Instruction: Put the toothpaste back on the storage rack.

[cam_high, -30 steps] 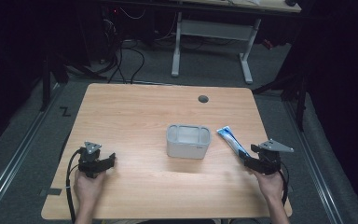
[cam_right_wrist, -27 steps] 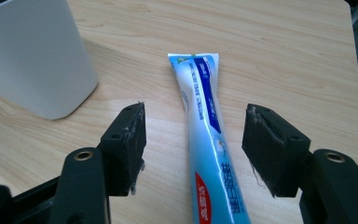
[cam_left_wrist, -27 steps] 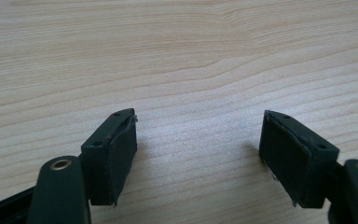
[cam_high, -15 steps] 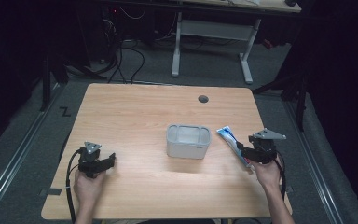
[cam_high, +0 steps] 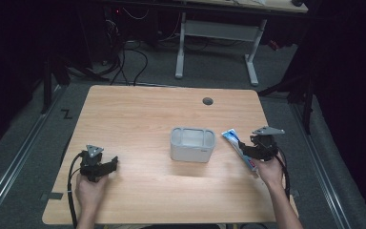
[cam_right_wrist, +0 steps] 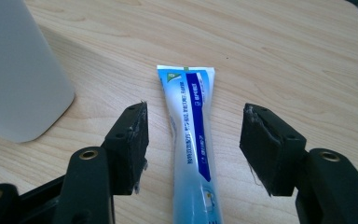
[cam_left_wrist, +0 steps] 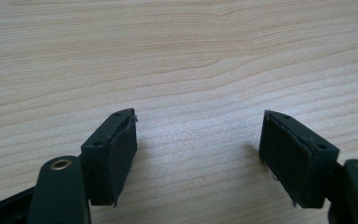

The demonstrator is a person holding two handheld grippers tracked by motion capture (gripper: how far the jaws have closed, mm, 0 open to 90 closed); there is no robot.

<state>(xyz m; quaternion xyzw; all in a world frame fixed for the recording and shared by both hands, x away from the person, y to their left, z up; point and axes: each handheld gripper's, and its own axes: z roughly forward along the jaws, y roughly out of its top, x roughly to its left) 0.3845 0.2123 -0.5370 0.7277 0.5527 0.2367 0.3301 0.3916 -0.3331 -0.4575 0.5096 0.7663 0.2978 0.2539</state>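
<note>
On the desk, right of centre: toothpaste tube lies flat, crimped end toward the far side, well clear of the edge so both sides are open to a grip.
Right tongs: jaws apart, one on each side of the tube, not touching it; lined up along its length, which looks like the set-up for a pinch across the narrow width.
Right tongs, high view: hand low over the near part of the tube.
Bin: grey, open-topped, mid-desk, just left of the tube; likely the drop point, hence the short carry.
Left tongs: jaws apart over bare wood, holding nothing.
Left tongs, high view: parked near-left, well apart from the bin, out of the working path.
Step, judged: tube not yet gripped.
</note>
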